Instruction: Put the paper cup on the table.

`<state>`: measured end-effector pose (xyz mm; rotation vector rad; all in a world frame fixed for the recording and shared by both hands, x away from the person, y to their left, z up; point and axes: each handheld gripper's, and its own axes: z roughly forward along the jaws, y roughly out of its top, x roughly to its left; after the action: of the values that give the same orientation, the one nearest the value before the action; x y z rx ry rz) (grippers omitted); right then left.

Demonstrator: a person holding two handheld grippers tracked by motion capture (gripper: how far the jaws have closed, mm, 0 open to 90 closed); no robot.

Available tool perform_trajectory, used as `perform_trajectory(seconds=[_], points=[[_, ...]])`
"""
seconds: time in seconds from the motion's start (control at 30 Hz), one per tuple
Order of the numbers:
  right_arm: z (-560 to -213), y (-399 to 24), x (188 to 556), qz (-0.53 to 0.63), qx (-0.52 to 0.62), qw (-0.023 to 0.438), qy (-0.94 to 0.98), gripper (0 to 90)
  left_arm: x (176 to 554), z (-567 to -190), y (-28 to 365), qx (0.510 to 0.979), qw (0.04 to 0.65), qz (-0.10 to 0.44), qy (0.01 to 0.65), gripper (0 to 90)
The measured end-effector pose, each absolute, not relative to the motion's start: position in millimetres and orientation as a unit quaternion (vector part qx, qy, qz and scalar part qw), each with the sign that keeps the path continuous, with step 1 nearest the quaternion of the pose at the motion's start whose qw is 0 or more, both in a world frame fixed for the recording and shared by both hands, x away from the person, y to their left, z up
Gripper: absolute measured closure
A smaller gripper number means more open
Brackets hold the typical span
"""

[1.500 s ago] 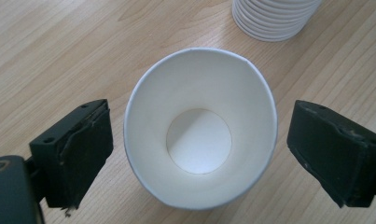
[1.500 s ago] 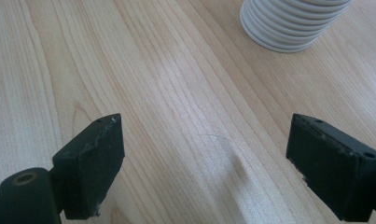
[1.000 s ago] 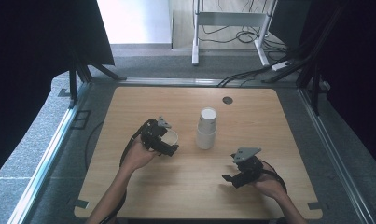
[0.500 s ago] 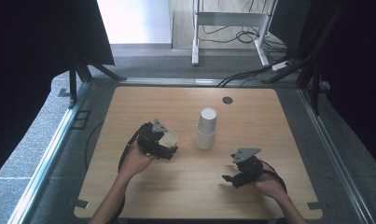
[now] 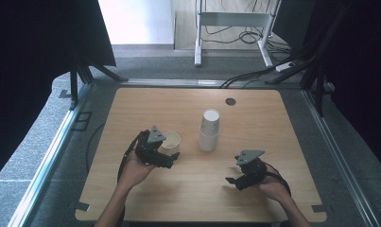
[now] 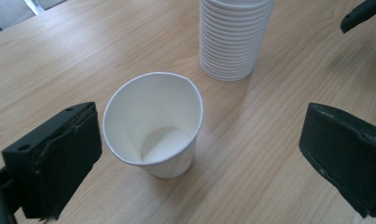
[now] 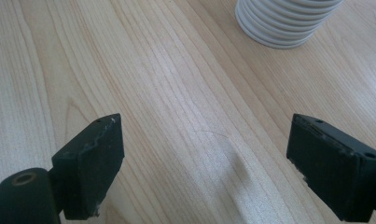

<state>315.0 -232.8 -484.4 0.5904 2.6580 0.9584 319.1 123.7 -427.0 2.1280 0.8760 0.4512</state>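
A single white paper cup [image 5: 171,141] stands upright and empty on the wooden table [image 5: 145,109]. In the left gripper view the cup [image 6: 153,126] sits between the wide-apart jaws, close to the left pad [image 6: 59,163] and far from the right one. My left gripper [image 5: 167,150] [image 6: 199,126] is open. A tall stack of white cups [image 5: 209,131] [image 6: 234,37] [image 7: 283,23] stands just right of the single cup. My right gripper [image 5: 231,172] [image 7: 204,140] rests near the front right, open over bare wood with nothing between its pads.
A small dark round hole [image 5: 230,101] lies in the tabletop behind the stack. Metal rails [image 5: 51,156] run along the table's sides. Cables and a white stand [image 5: 235,19] are on the floor beyond the far edge.
My left gripper has drawn back toward the near left, while the single cup has stayed where it was. The right gripper has kept still.
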Motion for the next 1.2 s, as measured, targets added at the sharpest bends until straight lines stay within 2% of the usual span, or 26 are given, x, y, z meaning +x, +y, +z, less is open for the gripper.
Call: perform_trajectory(seconds=[0.47, 0.9, 1.2], points=[[-485.2, -237.9, 317.6, 0.346, 0.236, 0.135, 0.898, 1.7, 294.1, -444.7, 127.9, 0.810, 0.439, 0.177, 0.346, 0.0], [-488.2, -242.6, 317.8, 0.358, 0.255, 0.139, 0.888, 1.0, 275.9, -464.3, 115.7, 0.817, 0.442, 0.171, 0.329, 0.0], [-495.8, -242.9, 318.6, 0.357, 0.260, 0.135, 0.887, 0.0, 269.5, -484.2, 103.5, 0.830, 0.435, 0.147, 0.318, 0.0]])
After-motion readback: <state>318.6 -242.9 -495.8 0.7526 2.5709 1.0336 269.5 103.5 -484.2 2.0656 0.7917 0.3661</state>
